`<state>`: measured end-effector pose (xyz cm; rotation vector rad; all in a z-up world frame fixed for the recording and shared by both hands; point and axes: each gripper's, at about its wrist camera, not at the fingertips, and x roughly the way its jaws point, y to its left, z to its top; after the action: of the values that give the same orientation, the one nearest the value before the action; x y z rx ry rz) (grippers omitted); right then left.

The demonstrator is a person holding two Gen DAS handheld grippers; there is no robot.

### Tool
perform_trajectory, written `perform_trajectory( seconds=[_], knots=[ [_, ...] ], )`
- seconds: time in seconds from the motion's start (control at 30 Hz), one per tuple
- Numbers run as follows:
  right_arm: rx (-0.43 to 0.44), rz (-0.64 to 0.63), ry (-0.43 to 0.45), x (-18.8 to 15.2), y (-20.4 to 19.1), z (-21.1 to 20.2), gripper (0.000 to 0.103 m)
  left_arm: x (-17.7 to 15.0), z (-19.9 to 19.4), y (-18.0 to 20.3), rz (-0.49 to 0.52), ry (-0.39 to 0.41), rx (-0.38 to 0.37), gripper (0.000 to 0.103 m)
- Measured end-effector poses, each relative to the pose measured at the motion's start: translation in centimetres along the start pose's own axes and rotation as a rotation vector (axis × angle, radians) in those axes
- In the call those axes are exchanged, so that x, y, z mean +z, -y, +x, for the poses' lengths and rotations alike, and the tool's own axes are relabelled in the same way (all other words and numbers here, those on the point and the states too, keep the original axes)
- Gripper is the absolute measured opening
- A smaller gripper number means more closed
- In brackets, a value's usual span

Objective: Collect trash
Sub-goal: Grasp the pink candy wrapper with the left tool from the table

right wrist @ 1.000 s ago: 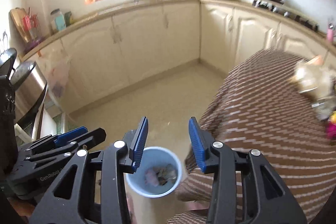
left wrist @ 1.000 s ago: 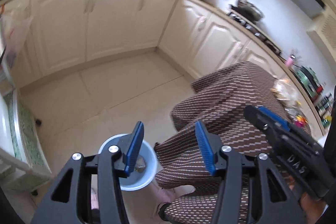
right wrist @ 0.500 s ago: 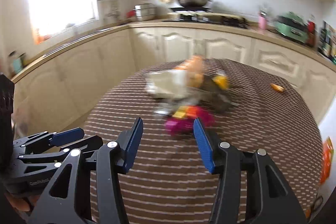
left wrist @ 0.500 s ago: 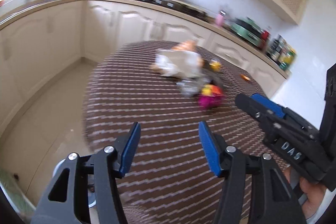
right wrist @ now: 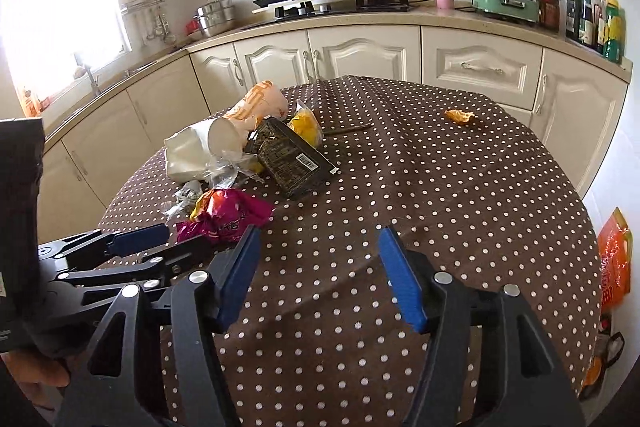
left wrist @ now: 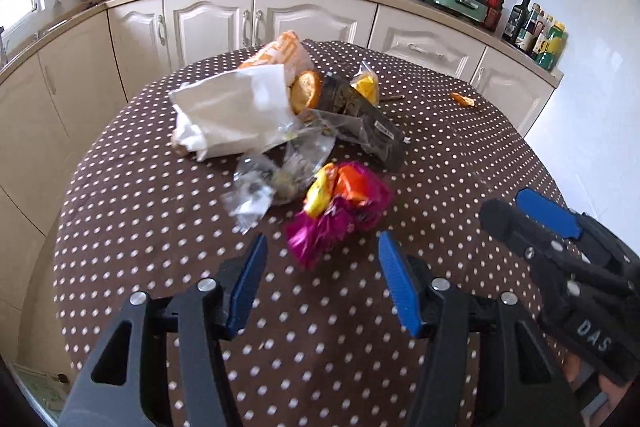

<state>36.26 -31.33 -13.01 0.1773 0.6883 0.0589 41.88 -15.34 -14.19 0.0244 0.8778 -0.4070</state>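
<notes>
Both grippers have swung from the floor bin up to the table (left wrist: 460,155) — left gripper (left wrist: 322,281) and right gripper (right wrist: 316,277) gape empty, the magenta wrapper (left wrist: 340,213) just beyond the left's fingertips, mid-table.

The left gripper (left wrist: 322,281) is held level with its blue-padded jaws spread wide, nothing gripped. The right gripper (right wrist: 318,277) is held just beside it on the right, jaws likewise parted and empty.
</notes>
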Motion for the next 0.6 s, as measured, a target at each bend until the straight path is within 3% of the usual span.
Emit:
perform_trajectory(
  seconds=[0.13,0.17,0.2,0.23,0.4,0.5,0.6],
  knots=[
    [0.01,0.001,-0.008,0.3,0.0,0.5,0.06,0.9,1.3,0.4,0.023,-0.022,0.013,0.057],
    [0.011,0.001,-0.009,0.4,0.0,0.6,0.06,0.9,1.5,0.4,0.026,-0.023,0.018,0.052],
    [0.012,0.001,-0.011,0.5,0.0,0.7,0.06,1.0,1.6,0.4,0.028,-0.024,0.014,0.043],
    [0.012,0.0,-0.01,0.5,-0.1,0.7,0.06,0.9,1.7,0.4,0.029,-0.033,0.003,0.026],
    [0.017,-0.007,0.005,0.5,-0.9,0.3,0.061,-0.1,-0.1,0.4,0.072,0.011,-0.031,0.022],
    [0.025,-0.021,0.004,0.6,-2.0,0.3,0.061,-0.7,-3.1,-1.1,0.024,0.087,-0.054,0.022],
    [0.041,-0.044,-0.009,0.7,-3.5,0.8,0.061,-1.2,-6.0,-3.9,-0.044,0.153,-0.021,0.022]
  ],
)
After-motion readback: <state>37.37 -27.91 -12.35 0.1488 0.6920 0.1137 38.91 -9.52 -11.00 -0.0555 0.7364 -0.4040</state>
